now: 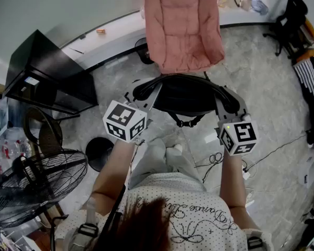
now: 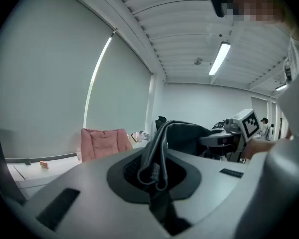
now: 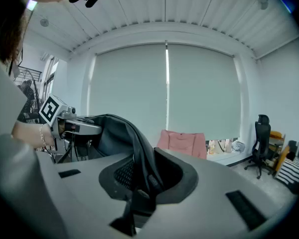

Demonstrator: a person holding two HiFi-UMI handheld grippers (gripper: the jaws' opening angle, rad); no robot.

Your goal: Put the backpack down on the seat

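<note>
A black backpack [image 1: 186,95] hangs in the air between my two grippers, just in front of the pink padded seat [image 1: 183,25]. My left gripper [image 1: 148,92] is shut on a grey-black shoulder strap [image 2: 157,156], which is bunched between its jaws. Pinched in the same way, the other strap [image 3: 143,161] sits in my right gripper [image 1: 226,102]. The bag's body [image 3: 107,133] bulges between the two grippers. In the left gripper view the pink seat [image 2: 104,142] stands ahead by the blind, and in the right gripper view the pink seat [image 3: 182,142] appears beyond the bag.
A black cabinet [image 1: 47,72] stands at the left, with a floor fan [image 1: 36,184] and a round black base [image 1: 99,153] near it. A white ledge [image 1: 110,38] runs along the wall. A black office chair [image 1: 290,20] is at the far right. Cables [image 1: 235,163] lie on the floor.
</note>
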